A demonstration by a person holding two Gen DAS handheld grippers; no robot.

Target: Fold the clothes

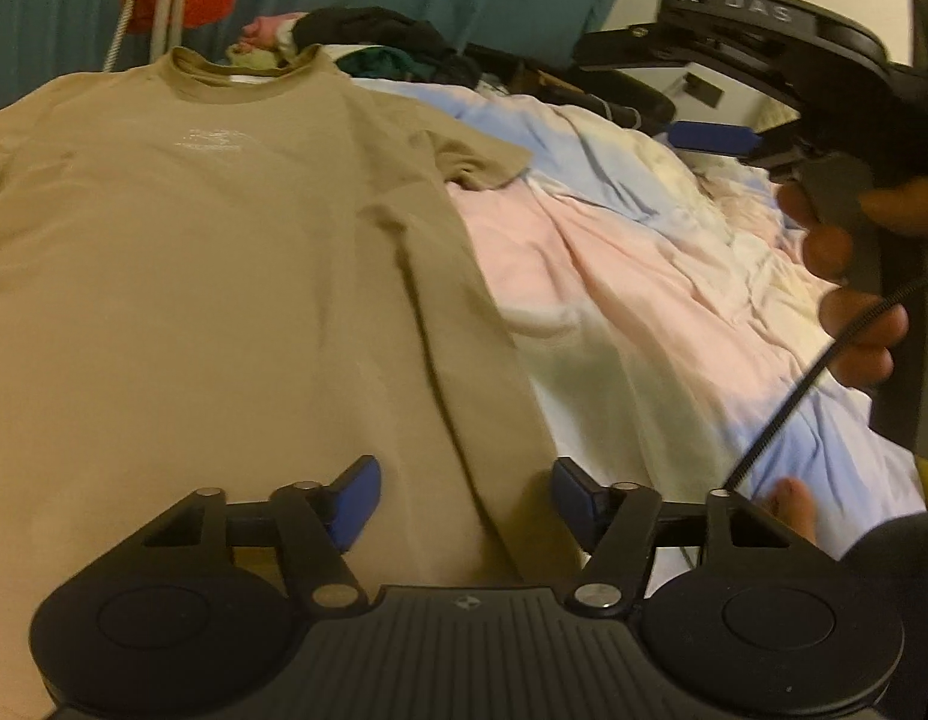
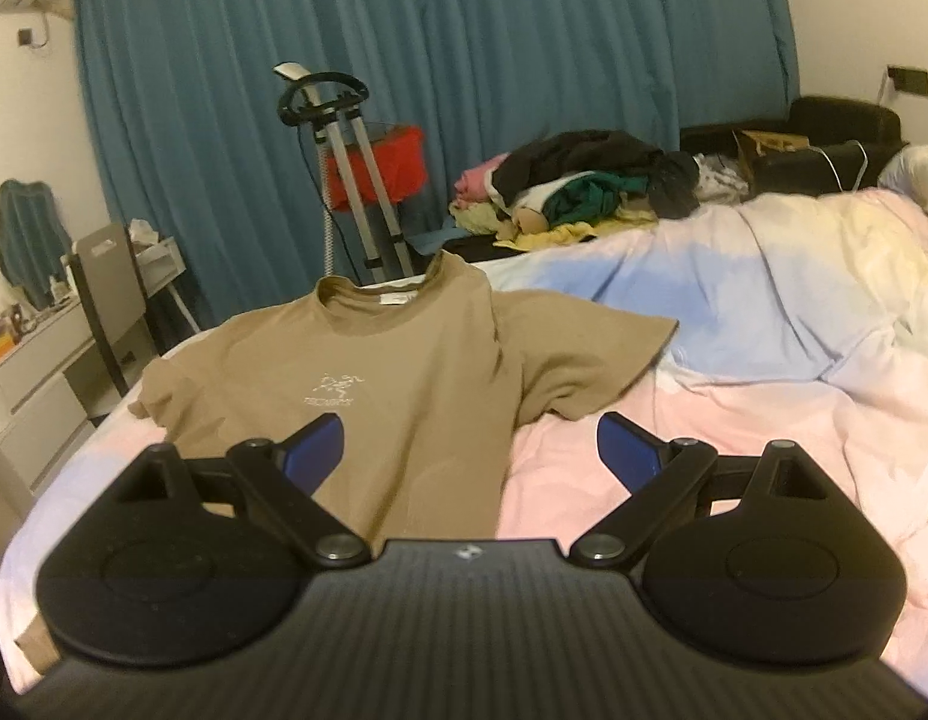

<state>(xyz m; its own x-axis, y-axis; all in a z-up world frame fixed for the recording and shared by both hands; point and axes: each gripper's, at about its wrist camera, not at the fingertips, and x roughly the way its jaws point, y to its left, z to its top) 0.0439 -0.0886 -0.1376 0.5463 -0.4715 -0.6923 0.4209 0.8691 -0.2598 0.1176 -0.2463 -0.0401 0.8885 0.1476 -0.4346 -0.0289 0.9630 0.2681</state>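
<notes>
Tan t-shirt point(image 2: 404, 372) lies flat on the bed point(image 2: 764, 312) — no fold made yet. Left gripper point(image 1: 464, 498) and right gripper point(image 2: 470, 450) both released, holding nothing.

Behind the bed point(image 2: 734, 396), with its pastel pink, blue and cream cover, you see a teal curtain point(image 2: 464, 60) spanning the far wall. A garment steamer stand point(image 2: 344, 138) rises in front of it, beside a red basket point(image 2: 398, 165). At the bed's left you find a white desk point(image 2: 32, 372) with drawers, cluttered on top, and a chair point(image 2: 113, 294) against it. A black armchair point(image 2: 824, 138) holding a cardboard box point(image 2: 764, 141) stands at the far right, below a wall socket point(image 2: 908, 79).
</notes>
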